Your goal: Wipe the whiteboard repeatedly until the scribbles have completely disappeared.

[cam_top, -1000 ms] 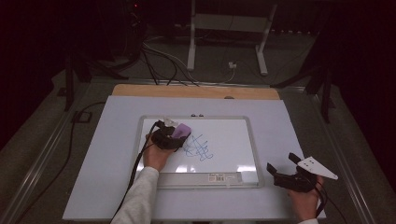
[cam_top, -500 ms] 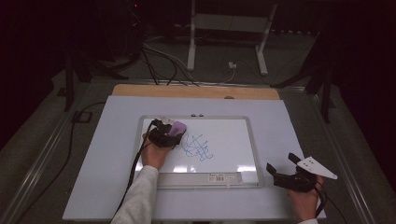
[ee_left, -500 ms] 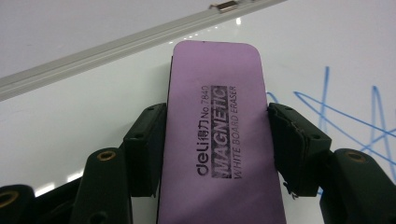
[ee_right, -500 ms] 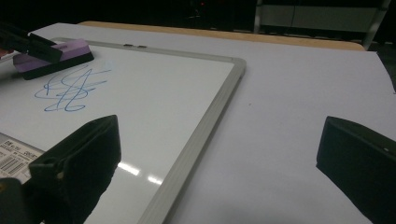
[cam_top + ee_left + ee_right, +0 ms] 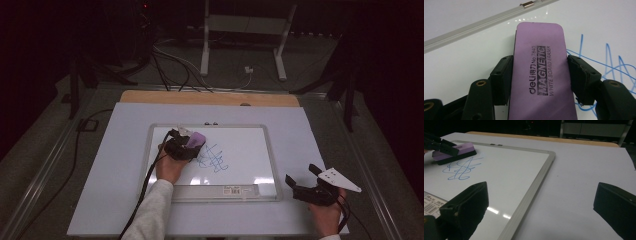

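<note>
1. Purple eraser point(image 5: 539, 75) sits clamped between the two black jaws of the left gripper point(image 5: 184, 146), flat on the whiteboard point(image 5: 250, 145) near its far left corner.
2. Blue scribble point(image 5: 214, 159) lies just beside the eraser, toward the board's middle.
3. Right gripper point(image 5: 306, 182) rests on the white worktop point(image 5: 115, 165) off the whiteboard's near right corner, jaws spread wide, nothing between them.

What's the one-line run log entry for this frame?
left gripper: shut on purple eraser | eraser: on whiteboard, beside blue scribble | right gripper: open, empty, right of board
</note>
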`<control>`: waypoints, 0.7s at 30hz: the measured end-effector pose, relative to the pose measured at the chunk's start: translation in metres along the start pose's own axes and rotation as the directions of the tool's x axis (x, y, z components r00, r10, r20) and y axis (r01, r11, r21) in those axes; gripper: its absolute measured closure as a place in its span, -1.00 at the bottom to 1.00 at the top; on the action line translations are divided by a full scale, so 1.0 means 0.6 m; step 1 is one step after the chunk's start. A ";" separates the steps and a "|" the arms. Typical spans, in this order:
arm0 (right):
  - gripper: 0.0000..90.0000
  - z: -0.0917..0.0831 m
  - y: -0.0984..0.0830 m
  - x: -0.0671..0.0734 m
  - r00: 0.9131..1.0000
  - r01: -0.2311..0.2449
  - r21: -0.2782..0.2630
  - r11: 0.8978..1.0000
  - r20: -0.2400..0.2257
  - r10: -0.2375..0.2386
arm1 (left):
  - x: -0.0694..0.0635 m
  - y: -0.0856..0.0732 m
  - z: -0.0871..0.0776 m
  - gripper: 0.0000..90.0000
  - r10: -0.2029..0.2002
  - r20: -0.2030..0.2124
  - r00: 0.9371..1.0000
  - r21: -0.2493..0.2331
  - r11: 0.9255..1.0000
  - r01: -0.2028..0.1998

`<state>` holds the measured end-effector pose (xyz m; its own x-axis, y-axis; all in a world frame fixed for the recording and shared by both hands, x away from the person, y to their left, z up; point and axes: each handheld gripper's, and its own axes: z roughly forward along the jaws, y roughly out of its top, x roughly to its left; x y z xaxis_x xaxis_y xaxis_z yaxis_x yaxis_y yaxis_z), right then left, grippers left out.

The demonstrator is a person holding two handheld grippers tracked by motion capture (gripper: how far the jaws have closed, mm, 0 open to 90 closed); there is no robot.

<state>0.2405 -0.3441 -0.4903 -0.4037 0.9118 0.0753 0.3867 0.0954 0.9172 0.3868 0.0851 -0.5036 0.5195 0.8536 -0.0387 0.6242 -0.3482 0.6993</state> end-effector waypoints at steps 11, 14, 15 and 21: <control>-1.00 -0.001 0.000 0.000 1.000 -0.003 -0.002 1.000 0.002 0.003 | 0.025 0.002 -0.004 -0.07 -0.046 -0.052 0.998 0.021 0.999 0.047; -1.00 -0.001 0.000 0.000 1.000 -0.001 -0.001 1.000 0.001 0.001 | 0.018 0.003 -0.002 -0.07 -0.041 -0.053 0.998 0.017 0.999 0.042; -1.00 0.000 0.000 0.000 1.000 0.000 0.000 1.000 0.001 0.000 | 0.015 0.003 -0.002 -0.07 -0.037 -0.048 0.998 0.018 0.999 0.038; -1.00 0.000 0.000 0.001 1.000 0.003 0.001 1.000 0.000 -0.003 | -0.012 0.008 0.002 -0.07 0.024 0.000 1.000 0.030 0.999 -0.024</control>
<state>0.2405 -0.3437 -0.4905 -0.4049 0.9114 0.0728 0.3867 0.0985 0.9169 0.3871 0.0768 -0.5008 0.5340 0.8452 -0.0217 0.6289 -0.3800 0.6783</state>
